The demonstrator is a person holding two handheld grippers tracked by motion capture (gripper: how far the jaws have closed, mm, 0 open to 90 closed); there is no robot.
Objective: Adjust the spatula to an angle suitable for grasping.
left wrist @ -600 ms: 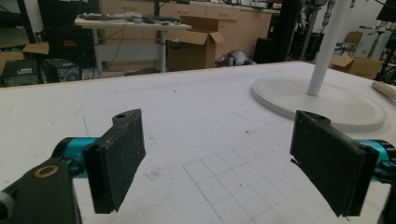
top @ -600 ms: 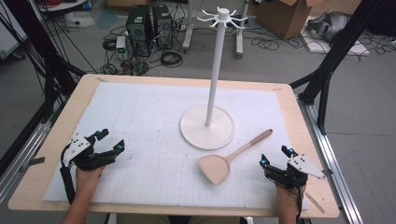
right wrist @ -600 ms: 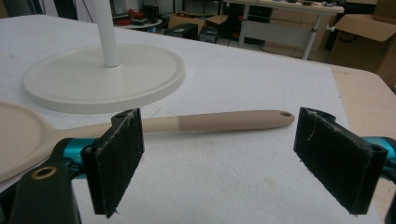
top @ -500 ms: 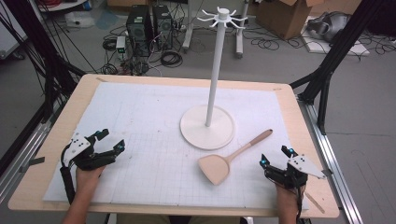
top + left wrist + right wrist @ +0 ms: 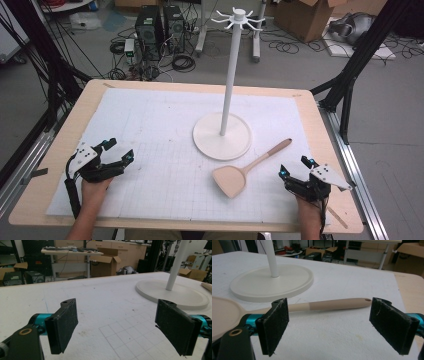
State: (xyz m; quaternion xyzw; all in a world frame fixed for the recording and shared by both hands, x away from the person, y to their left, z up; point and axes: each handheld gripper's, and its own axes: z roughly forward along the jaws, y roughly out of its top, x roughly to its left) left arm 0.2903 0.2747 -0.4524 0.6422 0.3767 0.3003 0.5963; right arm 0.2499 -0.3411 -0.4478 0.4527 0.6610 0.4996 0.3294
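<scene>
High view places the left gripper (image 5: 116, 154) near the table's (image 5: 60, 145) front-left corner and the right gripper (image 5: 296, 167) near its front-right corner, both with jaws spread wide and holding nothing, hands resting low at the front edge. Right gripper view shows the wooden spatula (image 5: 329, 305) lying just beyond the jaws, untouched, beside the white stand (image 5: 272, 282); its hanging hole is visible there.

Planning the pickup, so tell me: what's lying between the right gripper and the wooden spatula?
Nothing: in the high view only bare white mat separates the right gripper from the wooden spatula, whose handle crosses ahead of the open jaws in the right gripper view.
</scene>
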